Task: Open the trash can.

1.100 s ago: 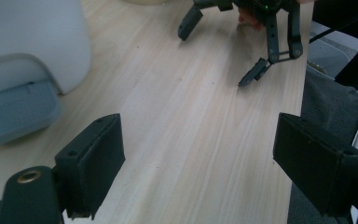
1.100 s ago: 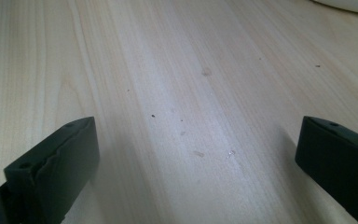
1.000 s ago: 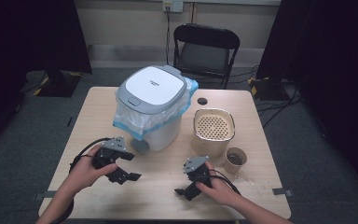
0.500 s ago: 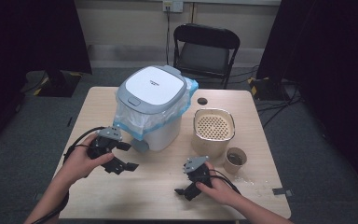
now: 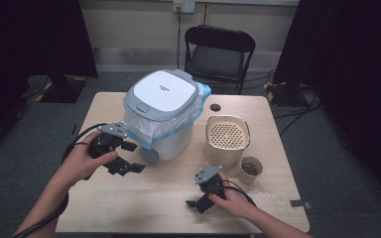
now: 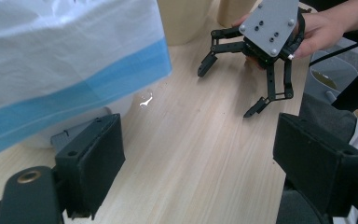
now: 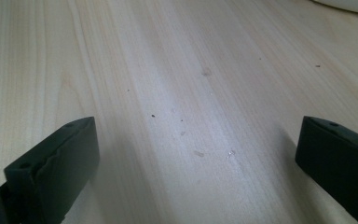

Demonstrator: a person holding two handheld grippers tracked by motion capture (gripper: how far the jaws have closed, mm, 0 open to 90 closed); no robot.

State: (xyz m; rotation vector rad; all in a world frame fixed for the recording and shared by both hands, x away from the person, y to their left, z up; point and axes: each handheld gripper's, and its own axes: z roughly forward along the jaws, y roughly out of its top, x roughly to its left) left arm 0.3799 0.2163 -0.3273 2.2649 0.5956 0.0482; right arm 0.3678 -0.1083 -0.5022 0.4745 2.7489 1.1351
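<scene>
Hovering spread and empty beside the lidded bin (image 5: pixel 161 116), whose blue-edged liner bag (image 5: pixel 173 130) overhangs the rim, the left gripper (image 5: pixel 124 158) seems poised to reach it, while the right gripper (image 5: pixel 202 197) rests wide open on the table (image 5: pixel 144 208).

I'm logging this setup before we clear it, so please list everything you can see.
table: one, light wood, centre
bin: one, white with grey lid, table's middle
bag: one, white with blue band, lining the bin
perforated container: one, beige, right of the bin
cup: one, brown, beside the container
round cap: one, dark, behind the container
chair: one, black, beyond the table
left tool: one, black, open, near the bin's base
right tool: one, black, open, near front edge
hands: two, left, right
</scene>
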